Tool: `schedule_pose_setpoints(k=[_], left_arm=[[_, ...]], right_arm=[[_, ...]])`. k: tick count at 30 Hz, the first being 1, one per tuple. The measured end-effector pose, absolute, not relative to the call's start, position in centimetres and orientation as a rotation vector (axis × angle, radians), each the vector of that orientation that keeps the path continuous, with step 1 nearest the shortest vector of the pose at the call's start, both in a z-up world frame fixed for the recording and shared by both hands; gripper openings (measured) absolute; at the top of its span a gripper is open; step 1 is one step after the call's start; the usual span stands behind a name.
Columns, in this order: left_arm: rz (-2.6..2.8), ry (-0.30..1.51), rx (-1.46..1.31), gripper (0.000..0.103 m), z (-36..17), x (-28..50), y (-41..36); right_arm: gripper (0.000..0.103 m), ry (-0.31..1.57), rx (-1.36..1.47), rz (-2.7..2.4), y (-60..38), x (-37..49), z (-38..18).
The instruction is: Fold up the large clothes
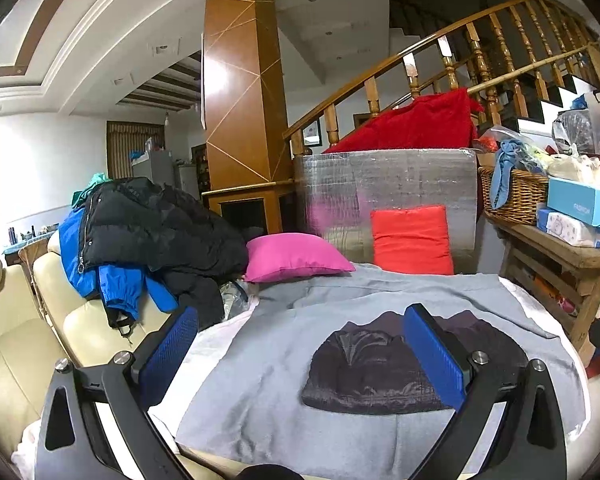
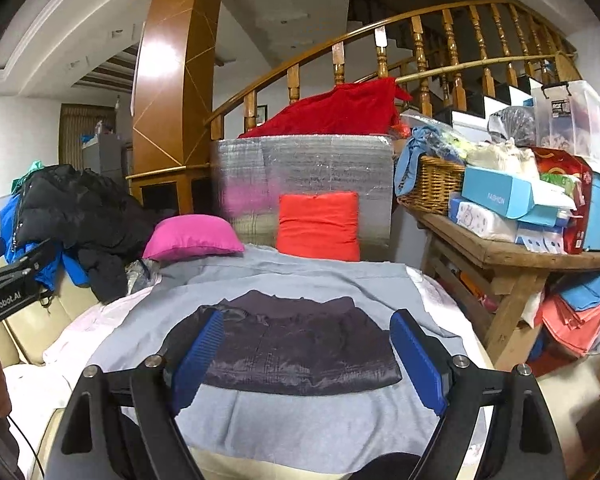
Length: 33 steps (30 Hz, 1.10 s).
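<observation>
A dark folded jacket [image 2: 296,344] lay flat in the middle of a grey sheet [image 2: 308,424] spread over a cream sofa [image 1: 16,364]. The left hand-held gripper [image 1: 308,356] hovered above the sheet, jaws released wide with nothing between them; its right blue pad [image 1: 434,356] showed in front of the jacket. The right hand-held gripper [image 2: 308,360] also stood released and empty, its pads framing the jacket from above. Behind the sheet sat a pink cushion [image 2: 192,238] and a red cushion [image 2: 320,226]. A pile of black and blue coats [image 1: 140,236] rested at the left. A cluttered wooden worktop [image 2: 516,250] stood at the right.
</observation>
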<state>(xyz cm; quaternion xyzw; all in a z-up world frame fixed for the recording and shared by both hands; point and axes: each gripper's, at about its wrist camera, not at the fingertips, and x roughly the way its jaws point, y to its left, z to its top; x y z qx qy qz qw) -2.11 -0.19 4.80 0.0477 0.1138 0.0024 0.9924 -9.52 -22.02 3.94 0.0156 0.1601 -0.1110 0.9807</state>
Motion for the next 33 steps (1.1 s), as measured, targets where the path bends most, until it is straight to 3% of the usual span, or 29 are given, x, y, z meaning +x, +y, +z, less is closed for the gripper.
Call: schedule_pose_setpoints(k=[33], left_arm=[[0.029, 0.166, 0.082, 0.103, 6.5, -5.1, 2.0]], right_arm=[[0.088, 0.281, -0.009, -0.205, -19.4, -10.7, 5.5]])
